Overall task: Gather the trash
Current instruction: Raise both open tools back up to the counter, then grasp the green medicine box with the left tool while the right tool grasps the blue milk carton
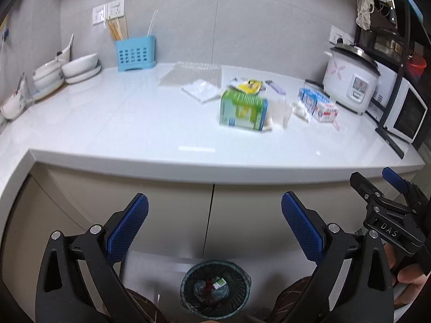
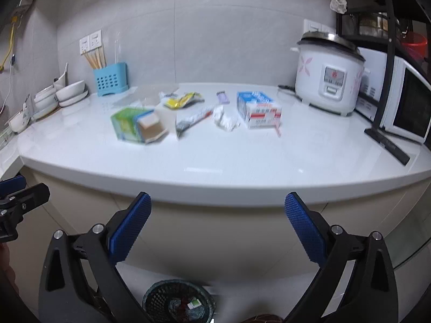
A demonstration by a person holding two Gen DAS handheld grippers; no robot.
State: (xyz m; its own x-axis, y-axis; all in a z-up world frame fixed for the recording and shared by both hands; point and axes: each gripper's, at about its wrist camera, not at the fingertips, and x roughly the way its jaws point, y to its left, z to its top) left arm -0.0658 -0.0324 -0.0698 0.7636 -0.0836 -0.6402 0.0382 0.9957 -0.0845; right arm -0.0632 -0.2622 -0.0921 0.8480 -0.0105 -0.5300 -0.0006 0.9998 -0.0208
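Scattered trash across the middle of the white counter (image 2: 215,158): a green-and-blue carton (image 2: 134,126) lying on its side, open brown end turned toward the right wrist camera only; from the left wrist view just its printed green face (image 1: 242,110), blurred. Beside it, plainly in the right view, a flattened tube wrapper (image 2: 192,119), a crumpled white tissue (image 2: 225,119), a yellow wrapper (image 2: 181,101) further back, a small purple lighter (image 2: 223,97), and a blue-and-white milk carton (image 2: 257,109) with a pink straw at its near end. In the left view, by contrast, a clear plastic bag (image 1: 200,90) and a ribbed transparent sheet (image 1: 191,74) behind the carton, barely legible from the right. Below the counter edge, on the floor against the cabinet doors, a dark mesh bin (image 1: 215,288) already holding a few scraps, seen whole from the left and only partly from the right (image 2: 179,300). Left gripper (image 1: 215,230) held low before the cabinets, blue pads spread wide, nothing between. Right gripper (image 2: 217,228) likewise spread wide and empty; also visible from the side at the left view's right edge, a hand (image 1: 409,280) wrapped under it. Further out, a white rice cooker (image 2: 327,78), a microwave (image 2: 406,105), a blue utensil holder (image 1: 136,53) and stacked white bowls (image 1: 80,67).
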